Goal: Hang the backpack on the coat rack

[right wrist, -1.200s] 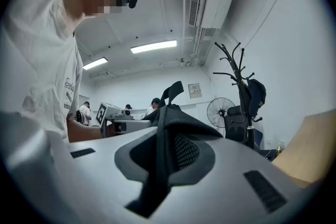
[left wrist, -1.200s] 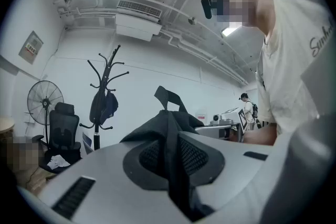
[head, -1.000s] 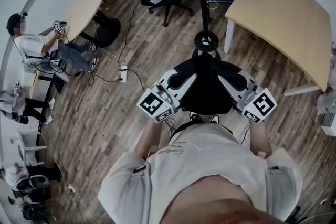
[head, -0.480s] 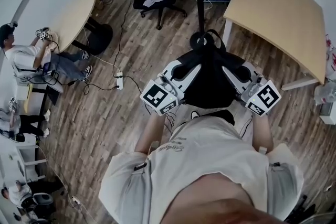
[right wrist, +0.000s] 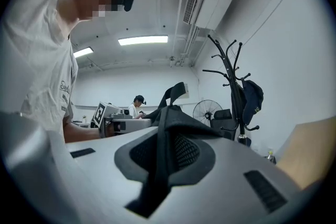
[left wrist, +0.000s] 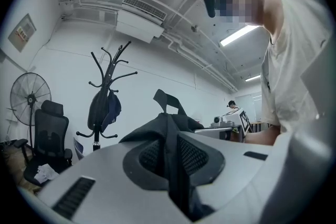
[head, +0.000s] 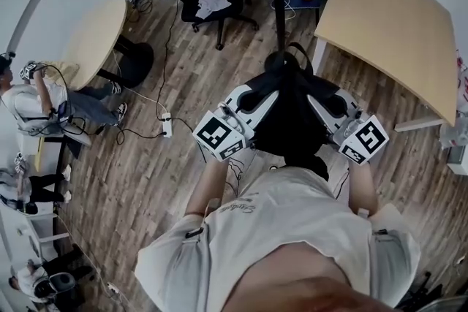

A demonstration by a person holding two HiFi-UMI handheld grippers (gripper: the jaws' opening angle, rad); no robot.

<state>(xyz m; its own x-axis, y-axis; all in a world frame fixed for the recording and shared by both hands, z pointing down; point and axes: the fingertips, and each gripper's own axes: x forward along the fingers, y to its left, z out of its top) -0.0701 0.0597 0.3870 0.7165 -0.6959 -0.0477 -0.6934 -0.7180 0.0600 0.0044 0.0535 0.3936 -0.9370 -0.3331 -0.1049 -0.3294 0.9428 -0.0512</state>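
While the person walks forward, the wood floor slides back under the head view: the power strip lies lower in frame than a second ago

Coat rack: pole and round base now sit closer to the load. A second ago bare floor showed between the base and the pack; now the top of the pack overlaps the base in the head view. Contact cannot be told from above. Both gripper views show the rack standing beyond the pack, not yet reached. A dark bag and a cap already hang on it; the upper hooks look bare

Backpack: off the floor, slung between the two grippers in front of the person's chest, same attitude as before

Left gripper and right gripper: each clenched on a fold of the pack's black fabric, one at either side, fabric pinched between the mesh pads. Grip reads as unchanged over the second

Carry loop: stands up free on top of the pack, held by neither gripper

Judgement: approach phase, hanging not begun. The gap has closed; what likely remains is to raise the pack and bring the loop over a free hook
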